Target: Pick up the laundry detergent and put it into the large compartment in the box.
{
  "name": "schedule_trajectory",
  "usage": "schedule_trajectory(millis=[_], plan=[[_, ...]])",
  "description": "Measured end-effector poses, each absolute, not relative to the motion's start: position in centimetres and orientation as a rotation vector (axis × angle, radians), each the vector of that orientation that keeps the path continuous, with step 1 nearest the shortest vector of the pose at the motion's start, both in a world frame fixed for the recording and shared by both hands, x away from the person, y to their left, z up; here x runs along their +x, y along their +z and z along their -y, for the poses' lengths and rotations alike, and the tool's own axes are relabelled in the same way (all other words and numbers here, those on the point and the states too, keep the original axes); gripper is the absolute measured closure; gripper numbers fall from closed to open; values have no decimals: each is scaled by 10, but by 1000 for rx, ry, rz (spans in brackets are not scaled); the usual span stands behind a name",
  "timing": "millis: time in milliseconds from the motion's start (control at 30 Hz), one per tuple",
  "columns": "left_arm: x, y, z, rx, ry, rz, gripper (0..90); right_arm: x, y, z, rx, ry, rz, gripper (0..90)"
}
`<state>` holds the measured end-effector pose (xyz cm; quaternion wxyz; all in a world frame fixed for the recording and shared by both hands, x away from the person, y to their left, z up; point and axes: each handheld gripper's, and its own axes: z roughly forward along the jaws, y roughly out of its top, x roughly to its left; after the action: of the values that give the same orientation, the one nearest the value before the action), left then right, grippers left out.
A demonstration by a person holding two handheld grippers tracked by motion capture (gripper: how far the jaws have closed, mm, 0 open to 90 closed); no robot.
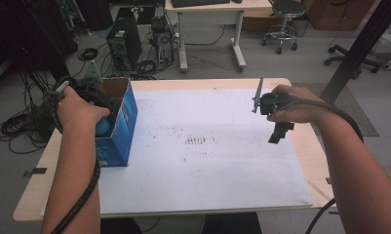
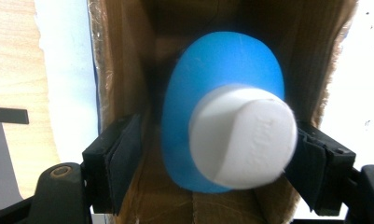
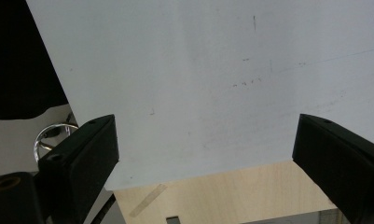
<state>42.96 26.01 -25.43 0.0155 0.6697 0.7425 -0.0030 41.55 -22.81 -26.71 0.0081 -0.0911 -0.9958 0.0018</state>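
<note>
In the left gripper view, the left gripper [image 2: 217,163] points down into an open cardboard box [image 2: 128,56], and a blue bottle [image 2: 212,84] with a white cap [image 2: 243,137] sits between its two black jaws. The cap rises toward the camera; the right-hand jaw lies against or just beside the cap's edge, while a gap shows between the left-hand jaw and the blue body, so the jaws stand partly spread around the bottle and I cannot tell whether they grip it. Brown inner walls of the box lie beyond and on both sides of the jaws. In the high view the box [image 1: 127,117] is blue outside and stands at the left edge of the white sheet [image 1: 207,165] on the wooden table [image 1: 315,156], with the left hand [image 1: 78,109] holding its gripper over the opening and a bit of blue bottle [image 1: 104,127] showing under the hand. The right gripper [image 3: 205,154] has its jaws wide apart with nothing between them; past them lies bare white sheet [image 3: 198,70], and nearer the camera the pale table edge [image 3: 222,196]. In the high view the right hand [image 1: 293,105] holds that gripper [image 1: 277,135] above the right side of the sheet, well apart from the box.
</note>
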Motion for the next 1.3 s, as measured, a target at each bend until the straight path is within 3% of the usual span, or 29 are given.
schedule_trajectory(millis=[767,1300], plan=[[423,-215,-250,2131,57,-2283,109,413,-260,230,-276,-5,3127,67],[423,-206,-221,2310,39,-2080,17,413,-259,228,-280,-11,3129,67]])
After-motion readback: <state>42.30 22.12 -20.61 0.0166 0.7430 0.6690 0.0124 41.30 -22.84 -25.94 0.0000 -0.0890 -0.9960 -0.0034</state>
